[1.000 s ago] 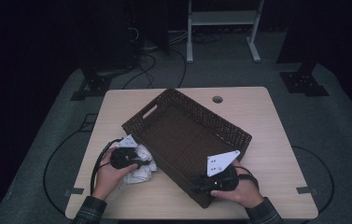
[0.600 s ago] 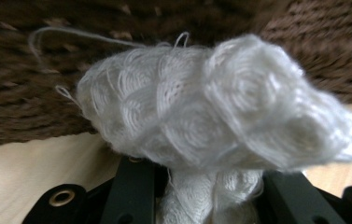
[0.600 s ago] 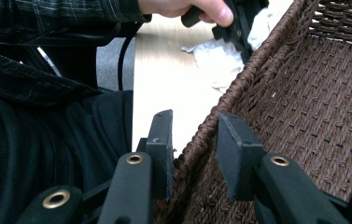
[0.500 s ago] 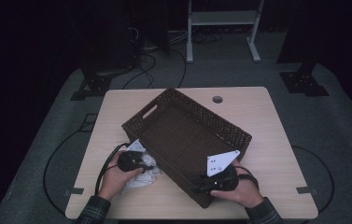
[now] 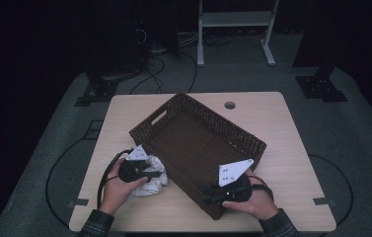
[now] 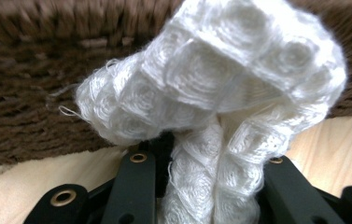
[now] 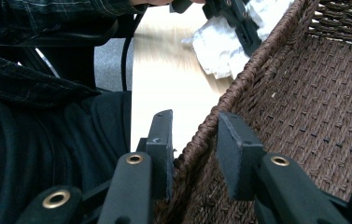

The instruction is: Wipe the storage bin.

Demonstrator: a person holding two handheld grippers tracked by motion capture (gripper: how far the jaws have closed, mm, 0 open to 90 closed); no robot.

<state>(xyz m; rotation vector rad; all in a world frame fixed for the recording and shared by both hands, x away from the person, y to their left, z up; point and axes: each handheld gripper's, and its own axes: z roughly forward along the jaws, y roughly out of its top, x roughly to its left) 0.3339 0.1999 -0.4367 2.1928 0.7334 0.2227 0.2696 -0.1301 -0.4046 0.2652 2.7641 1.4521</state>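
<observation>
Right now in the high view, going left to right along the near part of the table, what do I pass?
Left hand-held gripper shut on the white cloth → near corner of the wicker basket → right hand-held gripper clamped on the basket's rim → bare table.

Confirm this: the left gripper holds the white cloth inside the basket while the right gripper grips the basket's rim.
Not quite. In the high view the left gripper holds the white cloth on the table beside the basket, not inside. The right gripper does grip the rim.
</observation>
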